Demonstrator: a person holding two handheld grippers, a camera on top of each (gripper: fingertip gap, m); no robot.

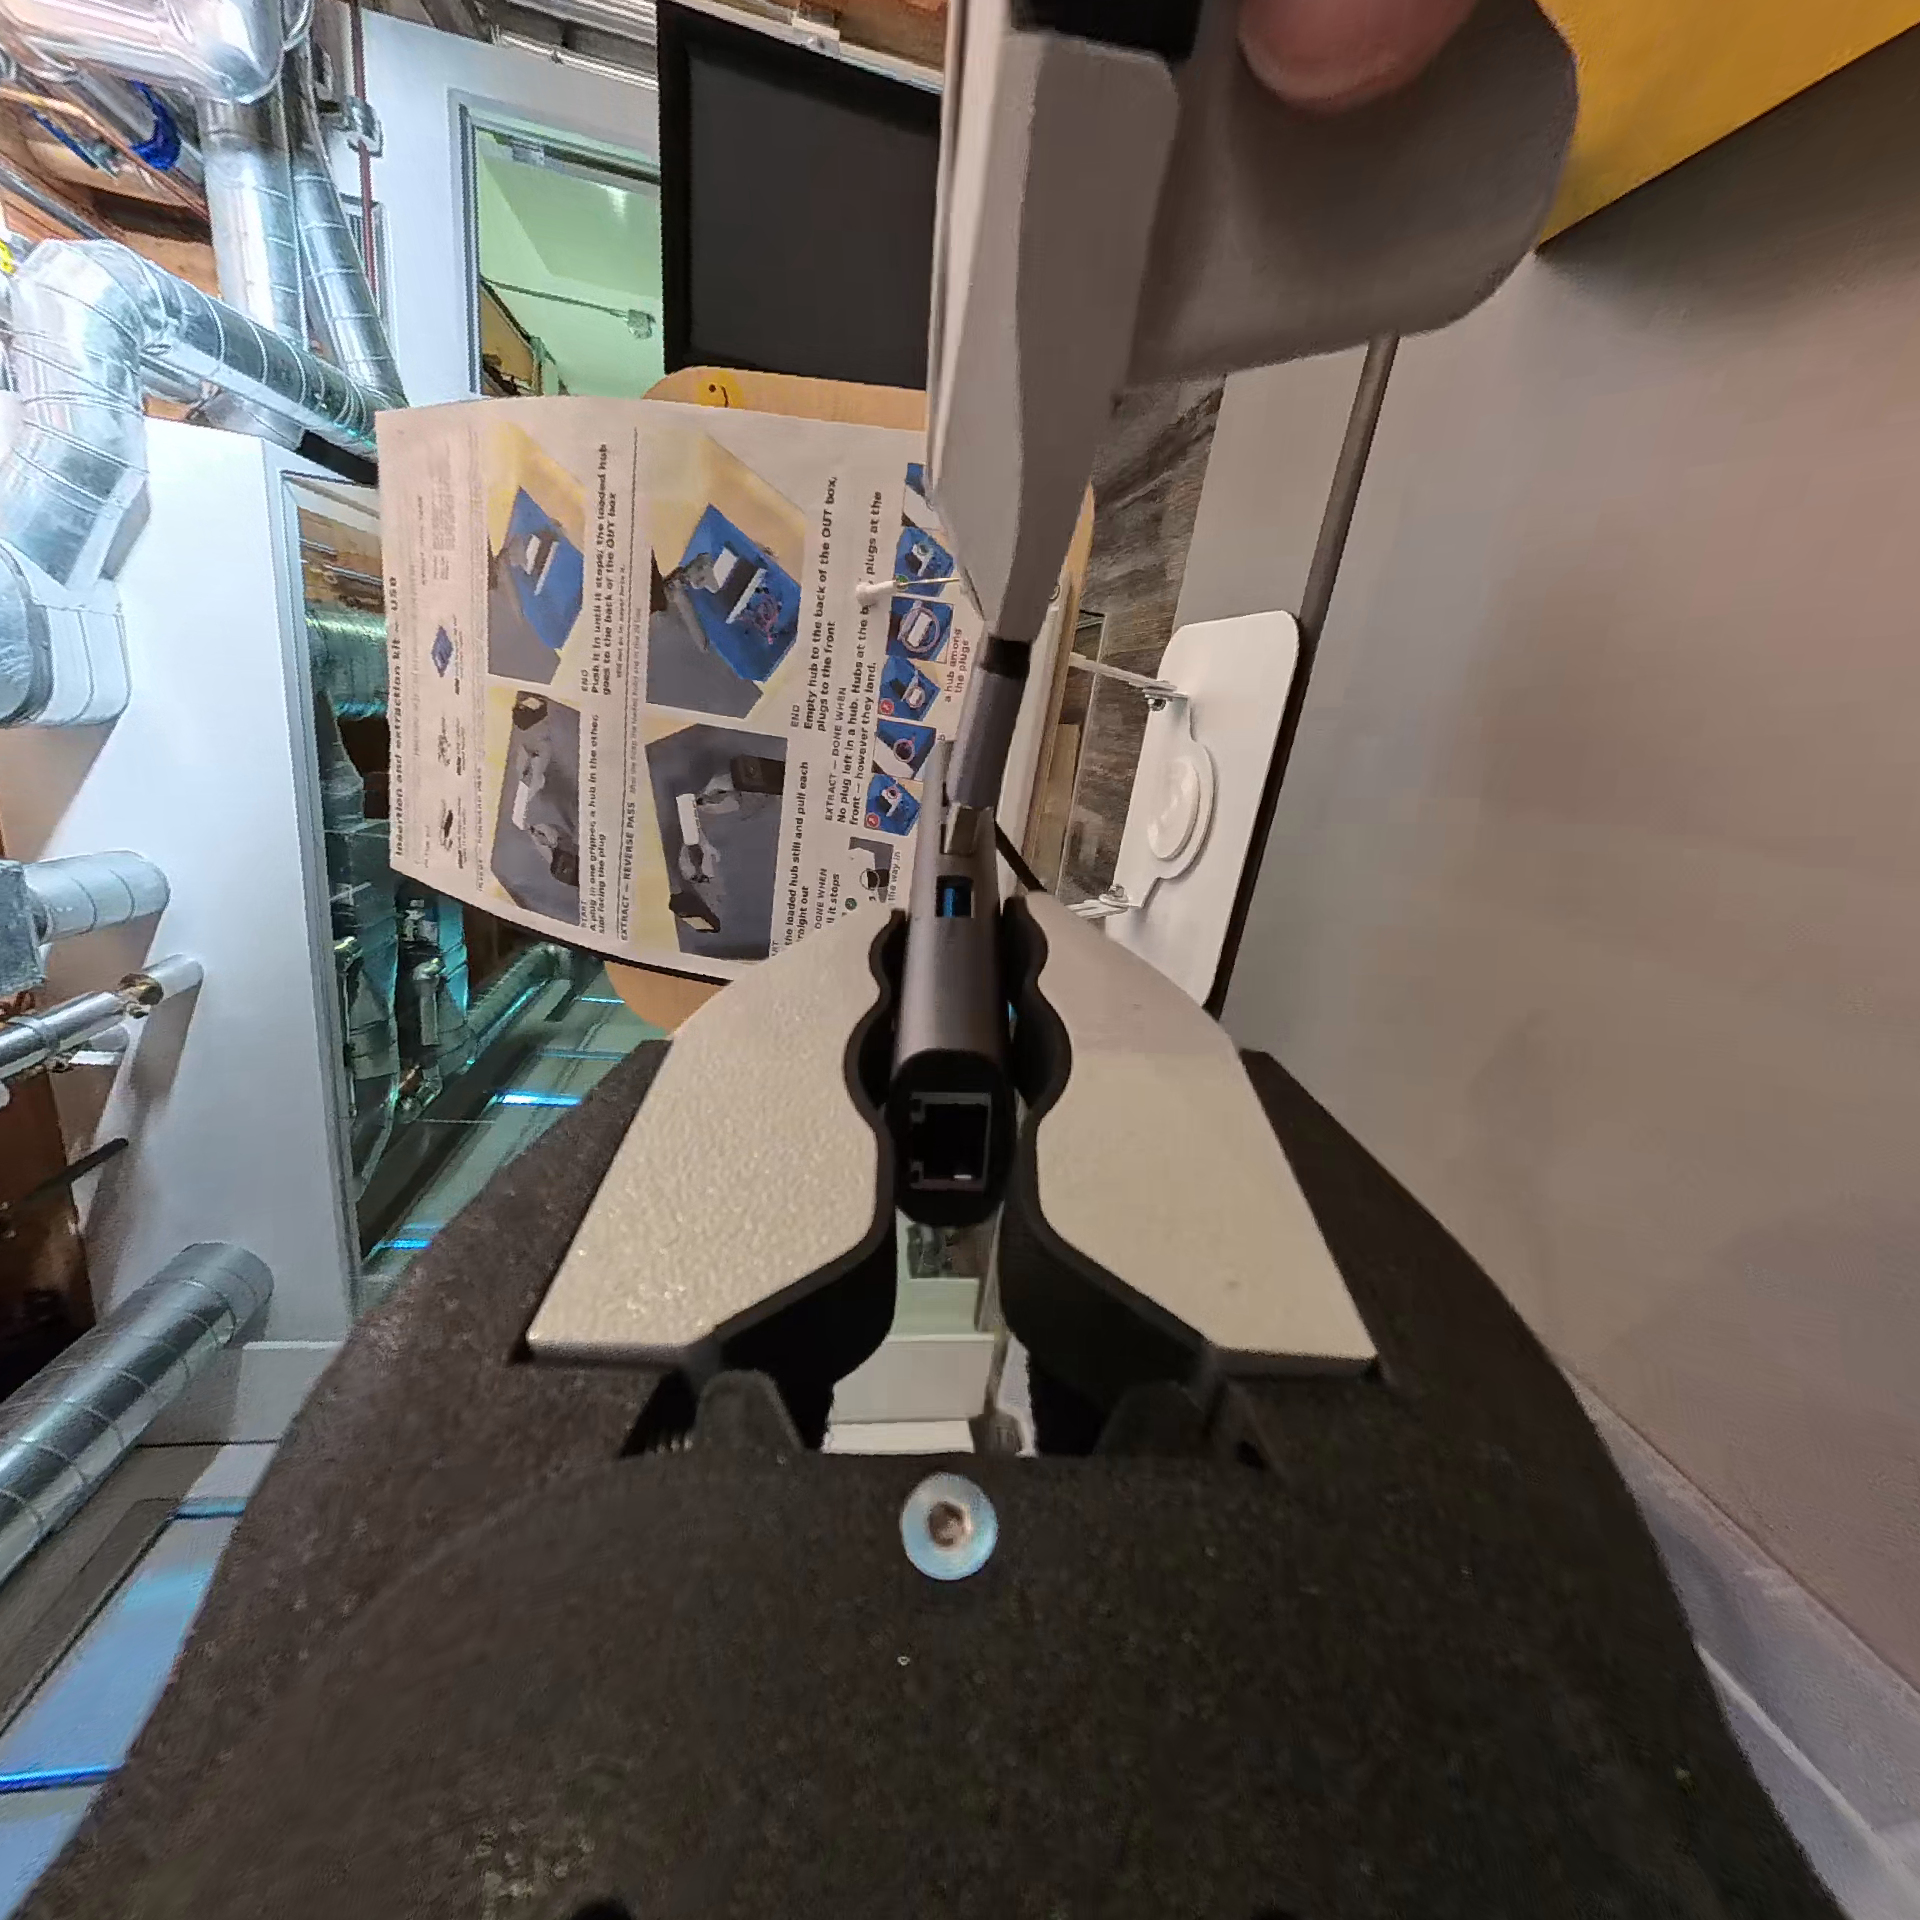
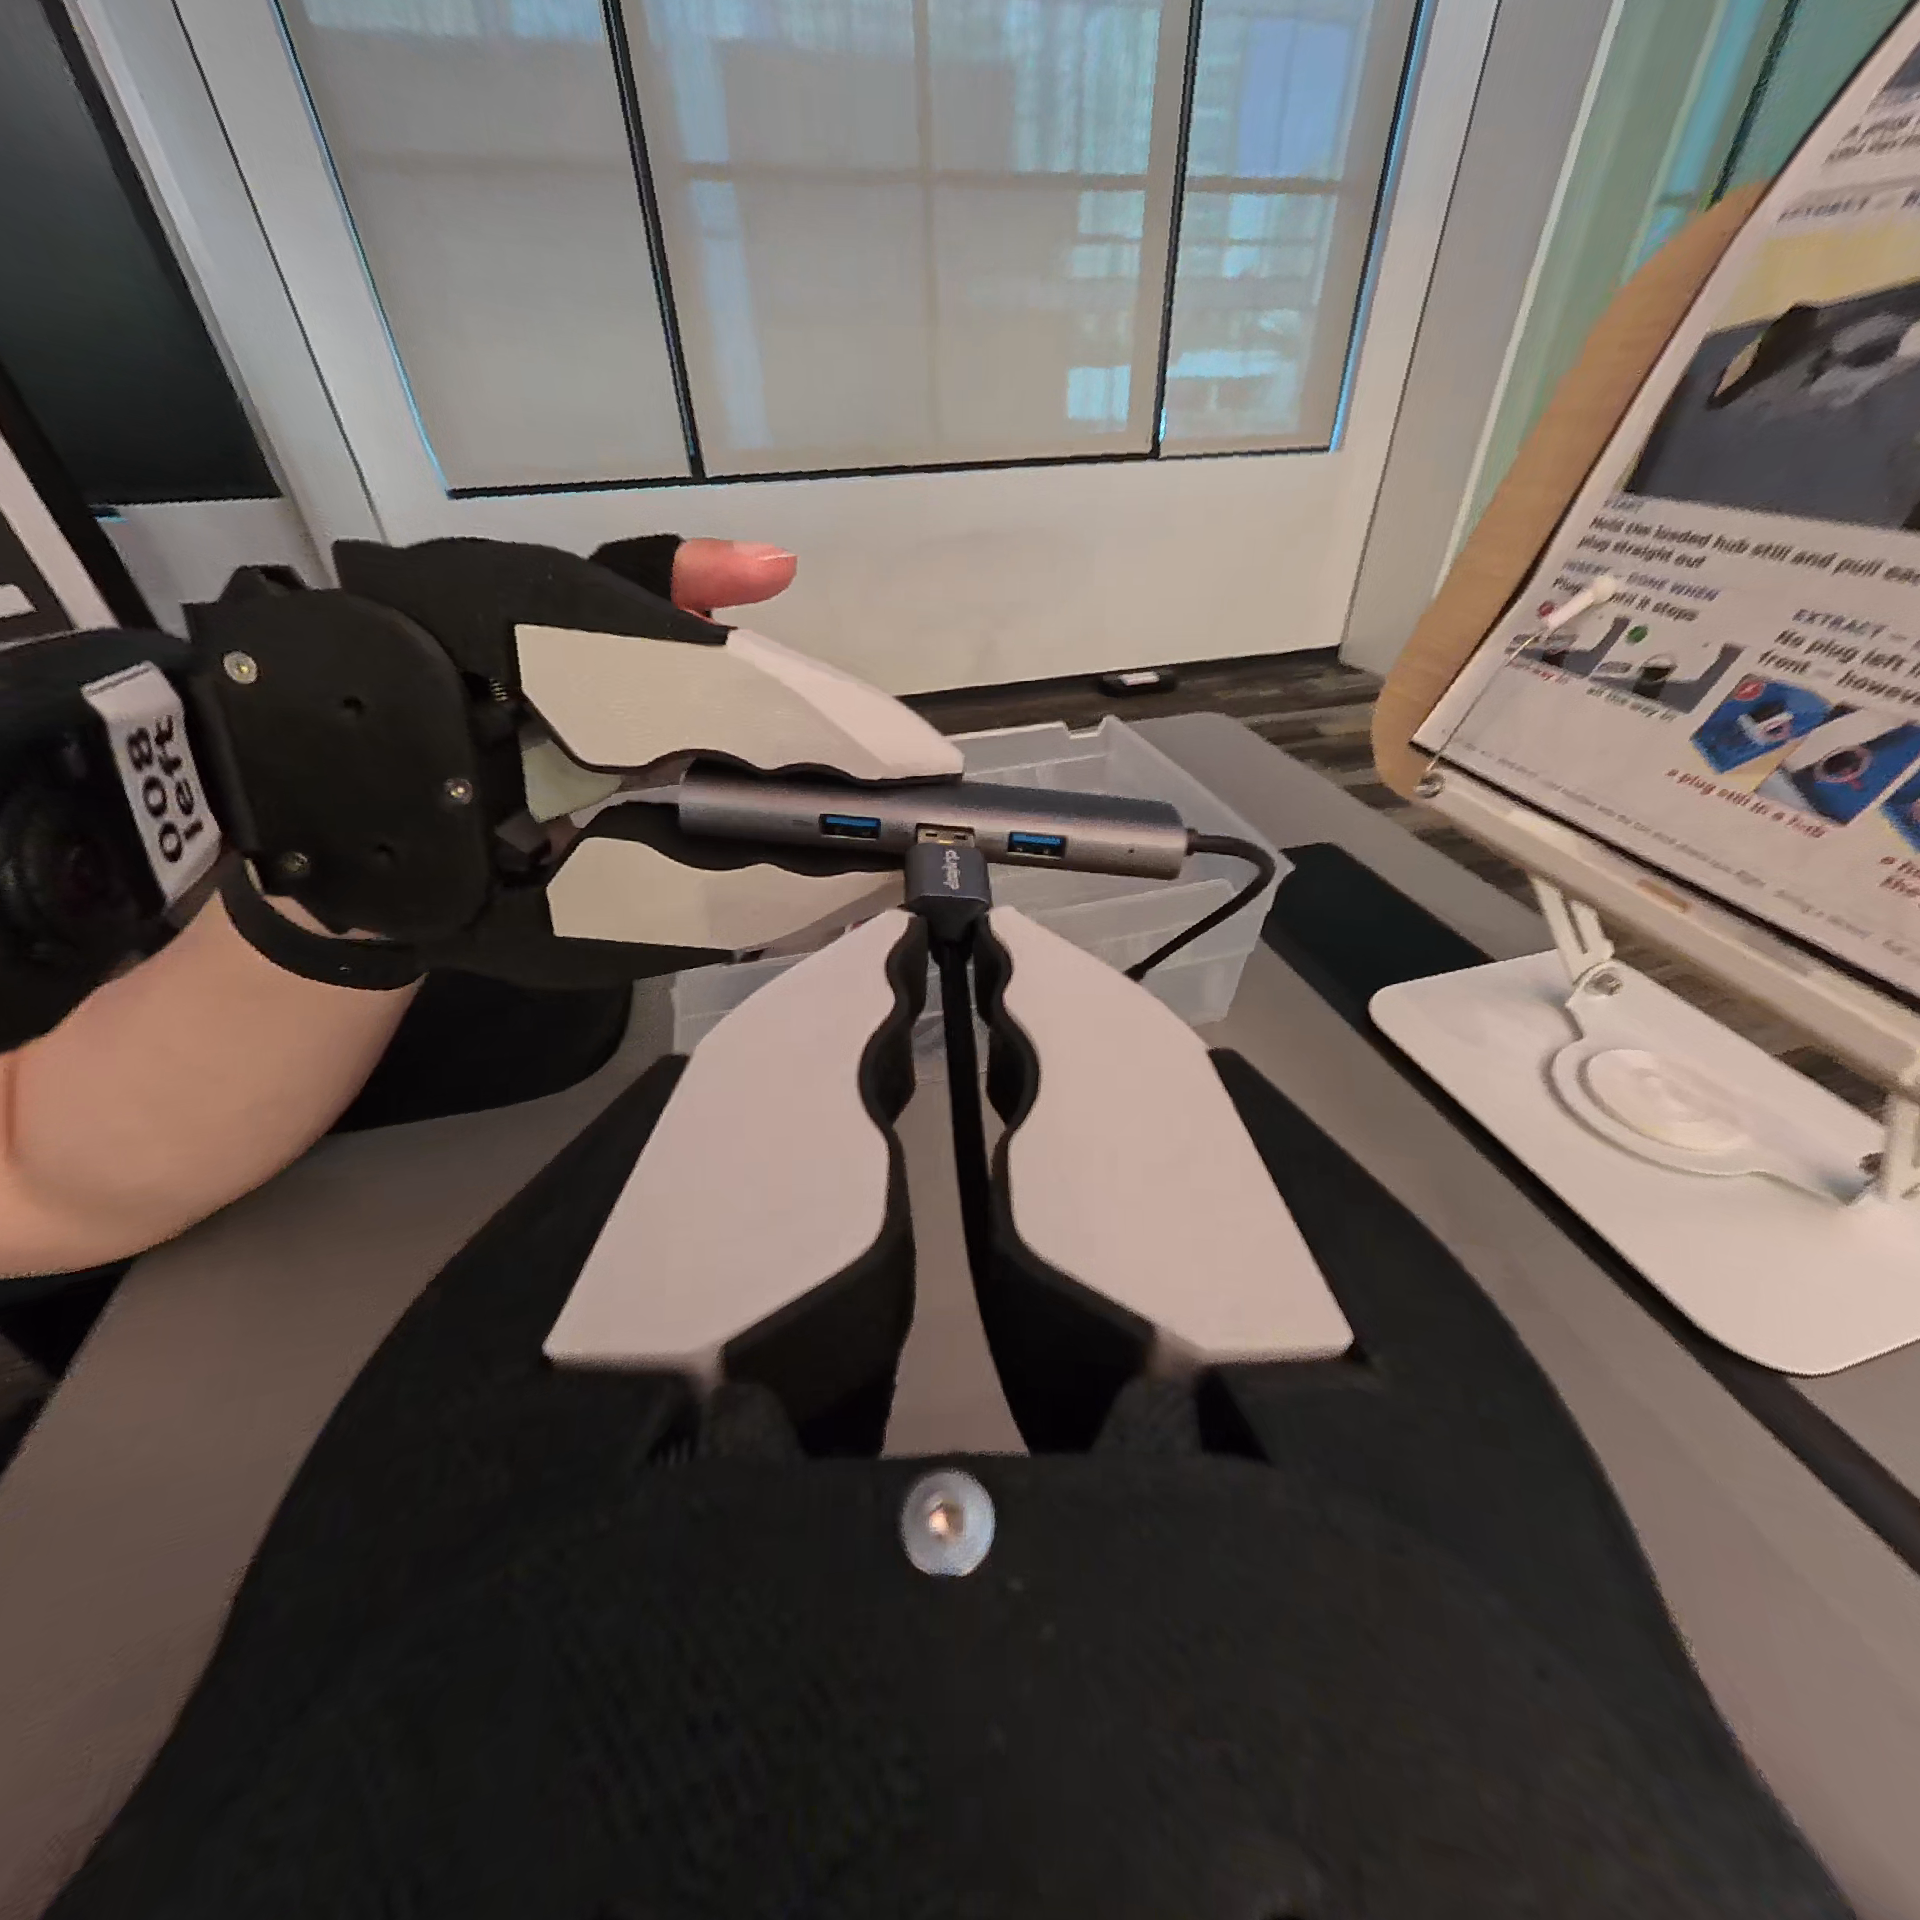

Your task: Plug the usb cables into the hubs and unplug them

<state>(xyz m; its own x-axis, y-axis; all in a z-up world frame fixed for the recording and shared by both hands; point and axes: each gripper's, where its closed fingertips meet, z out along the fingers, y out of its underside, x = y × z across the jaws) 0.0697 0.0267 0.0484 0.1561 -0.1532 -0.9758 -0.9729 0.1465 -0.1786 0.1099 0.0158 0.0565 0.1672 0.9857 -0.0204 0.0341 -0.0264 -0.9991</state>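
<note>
Left wrist: my left gripper (image 1: 951,997) pinches the hub (image 1: 948,1049) end-on. Right wrist: my right gripper (image 2: 948,940) clamps the usb plug (image 2: 943,868), tip at the middle port, not seated; pushing home remains.

Two close wrist views, left one rolled sideways, sharing hub (image 1: 951,997)

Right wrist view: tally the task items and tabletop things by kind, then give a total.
USB hub: 1
USB plug with black cable: 1
Grippers: 2, left gripper and right gripper
Clear plastic bin: 1
White stand holding an instruction sheet: 1
Total: 6
</note>
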